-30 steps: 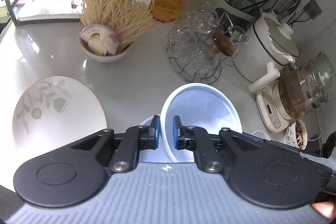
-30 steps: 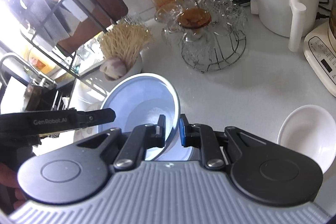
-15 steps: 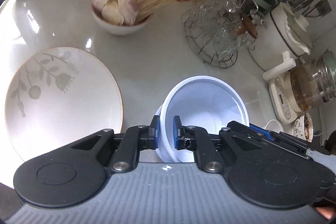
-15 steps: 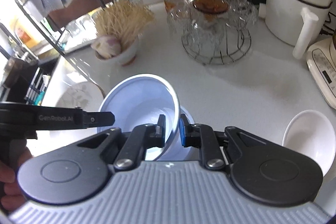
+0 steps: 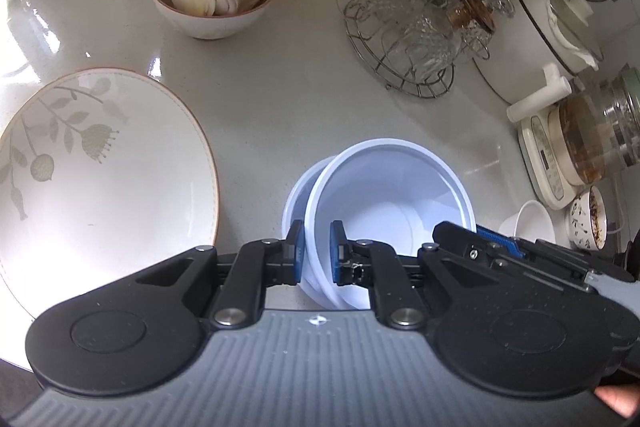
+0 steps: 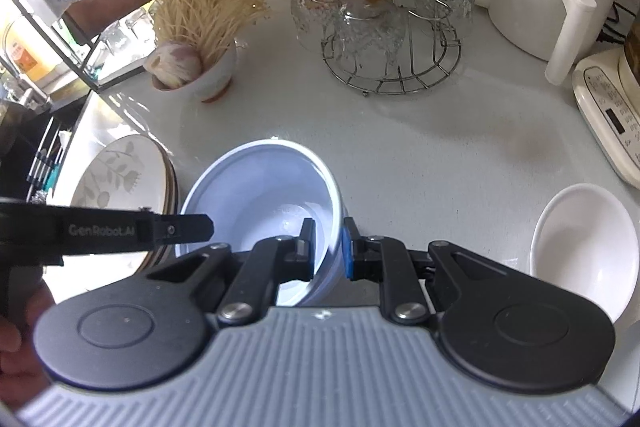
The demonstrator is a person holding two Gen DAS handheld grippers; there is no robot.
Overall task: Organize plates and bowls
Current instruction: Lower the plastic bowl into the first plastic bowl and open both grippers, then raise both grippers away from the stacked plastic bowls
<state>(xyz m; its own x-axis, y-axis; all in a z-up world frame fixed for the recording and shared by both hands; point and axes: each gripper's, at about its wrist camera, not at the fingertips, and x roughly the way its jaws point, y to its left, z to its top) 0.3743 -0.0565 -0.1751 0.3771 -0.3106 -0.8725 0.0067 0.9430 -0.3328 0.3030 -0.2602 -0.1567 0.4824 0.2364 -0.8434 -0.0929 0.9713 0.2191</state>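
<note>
Both grippers clamp opposite sides of one white bowl's rim, low over a grey countertop.

Left gripper (image 5: pixel 316 251) pinches the bowl (image 5: pixel 390 203) at its near-left rim, one pad inside the wall and one outside; the right gripper (image 6: pixel 329 247) grips the bowl (image 6: pixel 260 195) at the opposite rim in the same way, and its black body shows at the right in the left wrist view. A second white bowl appears nested beneath the held one. To the left lies a leaf-patterned plate (image 5: pixel 100 163), just beside the bowl. A small white bowl (image 6: pixel 588 247) sits to the right. Farther back stand a bowl of noodles (image 5: pixel 212 3) and a wire rack of glasses (image 5: pixel 416 27).
</note>
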